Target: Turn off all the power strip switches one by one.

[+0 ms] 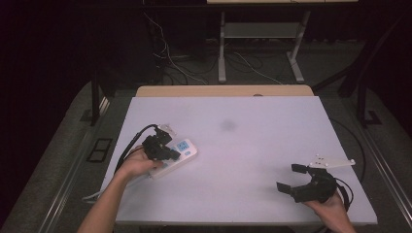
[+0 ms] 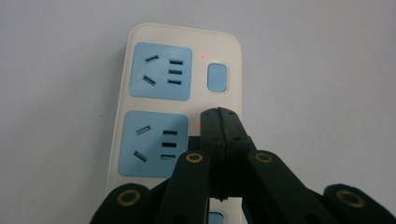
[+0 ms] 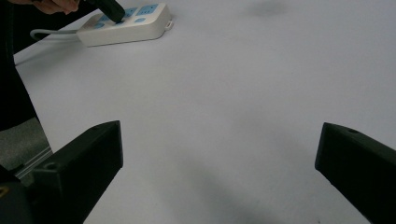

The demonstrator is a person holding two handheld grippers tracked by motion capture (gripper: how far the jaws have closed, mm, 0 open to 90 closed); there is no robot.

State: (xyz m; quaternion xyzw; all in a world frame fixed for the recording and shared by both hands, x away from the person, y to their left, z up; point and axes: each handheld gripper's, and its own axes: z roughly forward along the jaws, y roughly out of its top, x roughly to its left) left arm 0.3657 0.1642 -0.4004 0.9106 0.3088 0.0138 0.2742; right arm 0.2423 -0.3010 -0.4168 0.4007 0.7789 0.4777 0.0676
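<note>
Now the left tongs point(image 2: 218, 112) are pressed together, with nothing between the jaws, and their joined tip rests on the power strip point(image 2: 177, 93), on the narrow white part beside the second blue socket point(image 2: 152, 144). Just above the tip there is a blue switch point(image 2: 217, 77) next to the first socket point(image 2: 161, 71), and a small red light shows near this switch. Whether the tip really pushes a button under it, I cannot tell, because the jaws cover that spot. The strip lies flat on the white worktop point(image 1: 243, 145), at its left side and a little turned, and its grey cord point(image 3: 51, 33) goes off toward the near left edge. In the high view the left hand point(image 1: 138, 165) holds the left tongs point(image 1: 172, 154) over the near half of the strip point(image 1: 187, 148). The right tongs point(image 1: 291, 177) are spread wide and hold nothing; they stay low over the bare worktop at the near right corner, well apart from the strip, in the right hand point(image 1: 330, 204). A faint grey spot point(image 1: 228, 125) is on the worktop near its middle.
</note>
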